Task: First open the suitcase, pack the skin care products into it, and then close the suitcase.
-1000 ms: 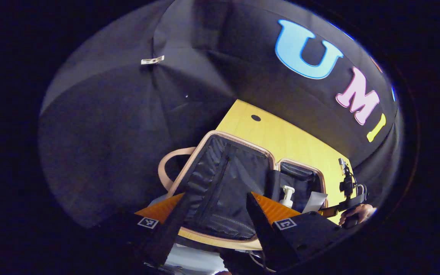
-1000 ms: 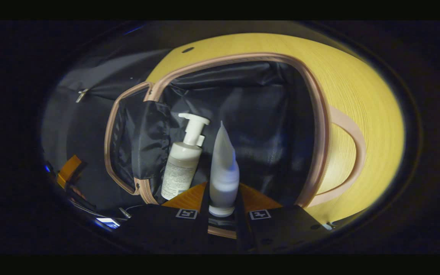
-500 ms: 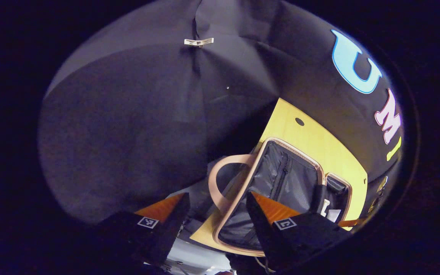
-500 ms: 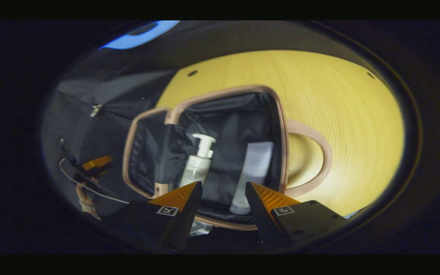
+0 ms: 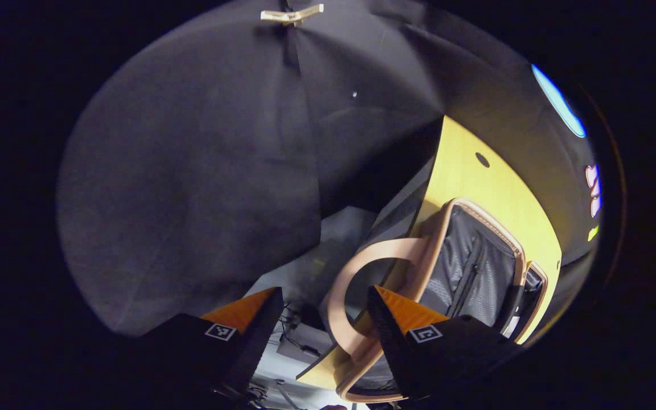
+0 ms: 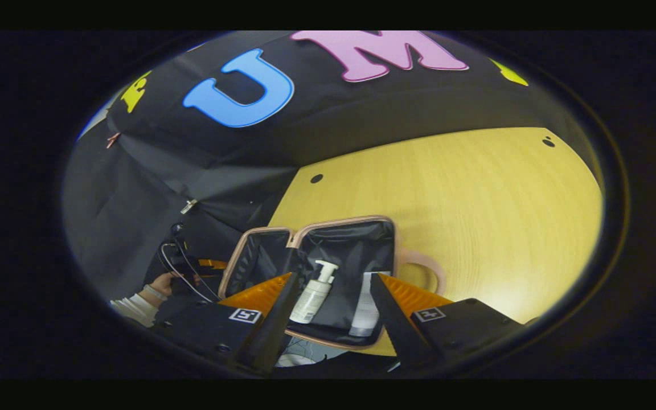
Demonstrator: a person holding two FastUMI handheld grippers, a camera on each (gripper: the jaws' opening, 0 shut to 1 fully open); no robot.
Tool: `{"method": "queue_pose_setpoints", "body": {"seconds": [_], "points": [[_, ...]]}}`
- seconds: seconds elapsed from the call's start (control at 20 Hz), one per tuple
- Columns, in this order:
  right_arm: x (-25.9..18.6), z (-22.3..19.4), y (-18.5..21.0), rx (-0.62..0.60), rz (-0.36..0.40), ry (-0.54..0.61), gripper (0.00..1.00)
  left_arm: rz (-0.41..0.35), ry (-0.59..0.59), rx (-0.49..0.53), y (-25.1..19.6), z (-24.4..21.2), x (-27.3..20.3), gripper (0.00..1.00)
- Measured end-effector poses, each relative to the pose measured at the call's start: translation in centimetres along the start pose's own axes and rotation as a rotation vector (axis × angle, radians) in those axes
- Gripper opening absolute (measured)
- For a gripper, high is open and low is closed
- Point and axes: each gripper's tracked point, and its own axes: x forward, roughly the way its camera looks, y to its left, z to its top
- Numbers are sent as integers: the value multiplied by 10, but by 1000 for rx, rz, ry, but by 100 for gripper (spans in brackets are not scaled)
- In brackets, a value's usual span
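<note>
Tube (image 6: 365, 310) let go within the last second and left lying in the right half of the open suitcase (image 6: 344, 220), just right of the pump bottle (image 6: 312, 297). Right tool (image 6: 333, 316) pulled back, spread and empty. Left tool (image 5: 321, 336) spread and empty too, swung round beside the case handle (image 5: 356, 267). Judged: packing done, closing next. Both items laid long axis near-to-far on the tabletop (image 6: 476, 199); pump head at far end, tube cap at near end.

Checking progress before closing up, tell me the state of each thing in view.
Pink-trimmed suitcase with black lining: open, flat on the yellow table.
White pump bottle: lying inside.
White tube: lying inside.
Left gripper: open, empty.
Right gripper: open, empty.
</note>
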Motion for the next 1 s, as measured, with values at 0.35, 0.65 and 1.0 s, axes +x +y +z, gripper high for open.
{"method": "queue_pose_setpoints", "body": {"seconds": [0.35,0.65,1.0], "points": [[-9,9,-21,13,-60,-8,81,-21,118,41,-18,-12,38,46],[-25,12,-25,2,-52,-33,81,-53,29,79,-30,-2,10,21],[-52,12,-29,-7,10,-48,81,-54,-209,237,-69,23,-84,11]]}}
